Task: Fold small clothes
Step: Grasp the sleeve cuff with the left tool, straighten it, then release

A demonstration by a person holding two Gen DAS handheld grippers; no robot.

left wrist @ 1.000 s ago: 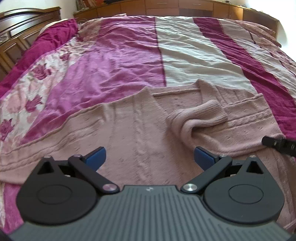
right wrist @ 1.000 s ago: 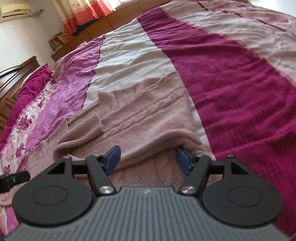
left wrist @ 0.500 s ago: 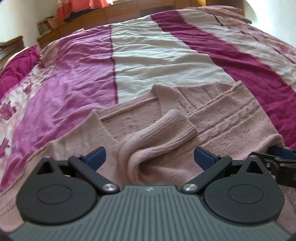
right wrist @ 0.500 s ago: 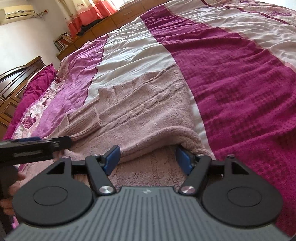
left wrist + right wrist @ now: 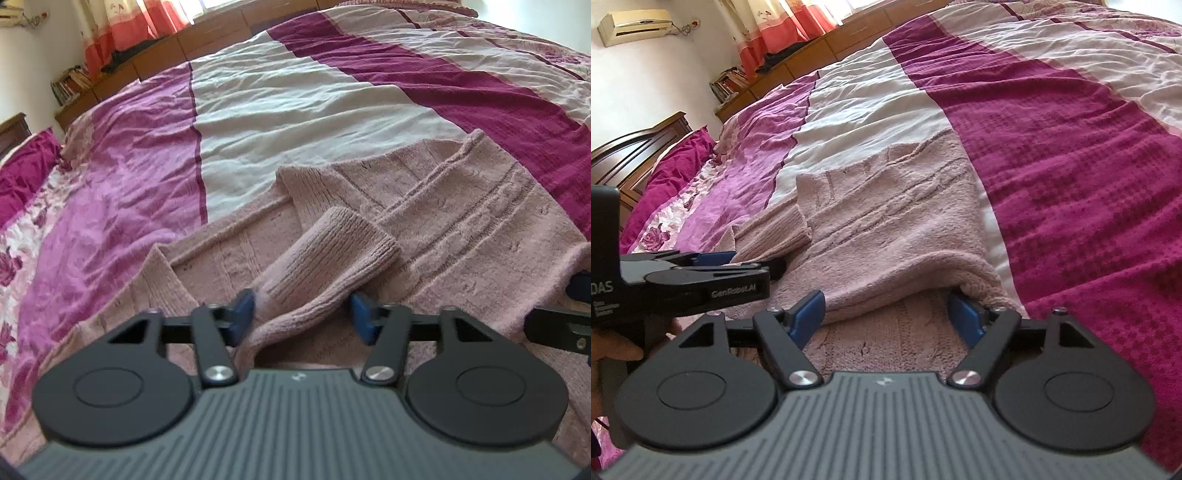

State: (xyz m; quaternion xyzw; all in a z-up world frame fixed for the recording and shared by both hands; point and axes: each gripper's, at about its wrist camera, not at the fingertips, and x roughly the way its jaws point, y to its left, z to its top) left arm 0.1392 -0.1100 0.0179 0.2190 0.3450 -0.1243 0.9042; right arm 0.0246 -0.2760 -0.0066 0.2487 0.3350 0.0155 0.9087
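A pink knitted cardigan (image 5: 461,221) lies on the bed, its right part folded over. Its ribbed sleeve (image 5: 332,251) lies across the body, pointing away from me. My left gripper (image 5: 301,315) straddles this sleeve and its jaws are closing; the blue pads flank the cloth without clearly pinching it. In the right wrist view the left gripper (image 5: 750,266) shows side-on beside the sleeve (image 5: 775,236). My right gripper (image 5: 886,317) sits at the near folded edge of the cardigan (image 5: 886,221). Its jaws are opening, with the fold lying loosely between them. The right gripper's tips (image 5: 576,295) peek in at the left wrist view's right edge.
The striped bedspread (image 5: 295,96) in magenta, white and pink stretches far beyond the cardigan. A magenta pillow (image 5: 22,173) and a dark wooden headboard (image 5: 635,147) are at the left. Low wooden cabinets (image 5: 849,40) line the far wall. A hand (image 5: 613,350) holds the left gripper.
The left gripper swung over and down to the sleeve, and its jaws narrowed around it. The right gripper stayed in place, jaws slightly wider.
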